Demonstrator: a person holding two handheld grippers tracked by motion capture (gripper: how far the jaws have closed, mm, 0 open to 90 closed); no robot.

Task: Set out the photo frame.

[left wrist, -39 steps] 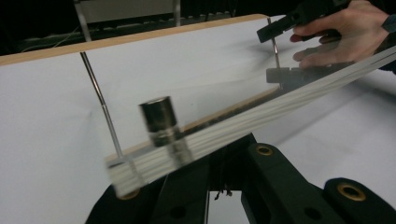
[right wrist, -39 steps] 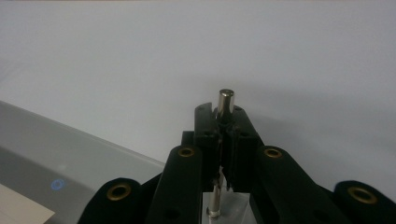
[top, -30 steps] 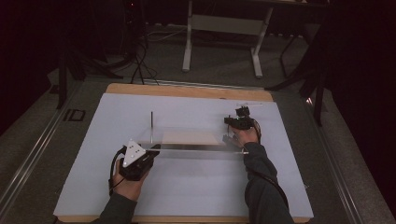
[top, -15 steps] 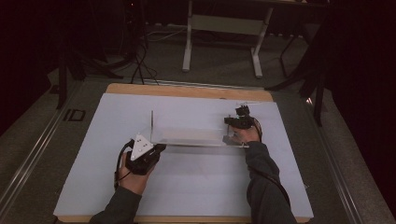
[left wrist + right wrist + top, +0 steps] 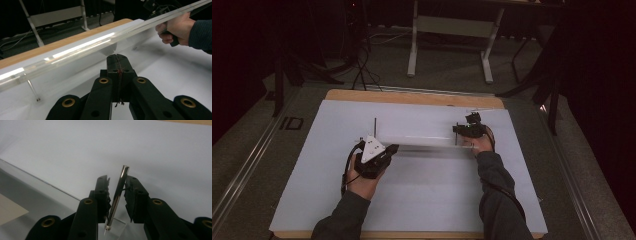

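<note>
– On the table, your clear panel lies lengthwise between your two hands, its left end by your left claw and its right end by your right claw. A thin pin stands up at its far left corner.

– Your left claw has its jaws pressed fully together, tips right at the panel's near edge. You may be pinching that edge, but the left gripper view does not settle it, so treat that end as only loosely secured.

– Your right claw has just been opening. Its jaws stand narrow, with another pin upright between them. It leans a little and the pads are no longer pressing on it.

– So the step looks like letting go of that pin. Open a touch wider before you draw back, and pull away along the line of the jaws, not sideways. A pad that brushes the pin could tip it or drag the panel.

– Hold your left hand level while you do it. The panel is long and probably flexes, so any lift at one end will likely swing the other.

– For writing, you have "ID" in pale letters on the dark floor left of the table. No brand or label can be read on the panel, the pins or the claws.
</note>
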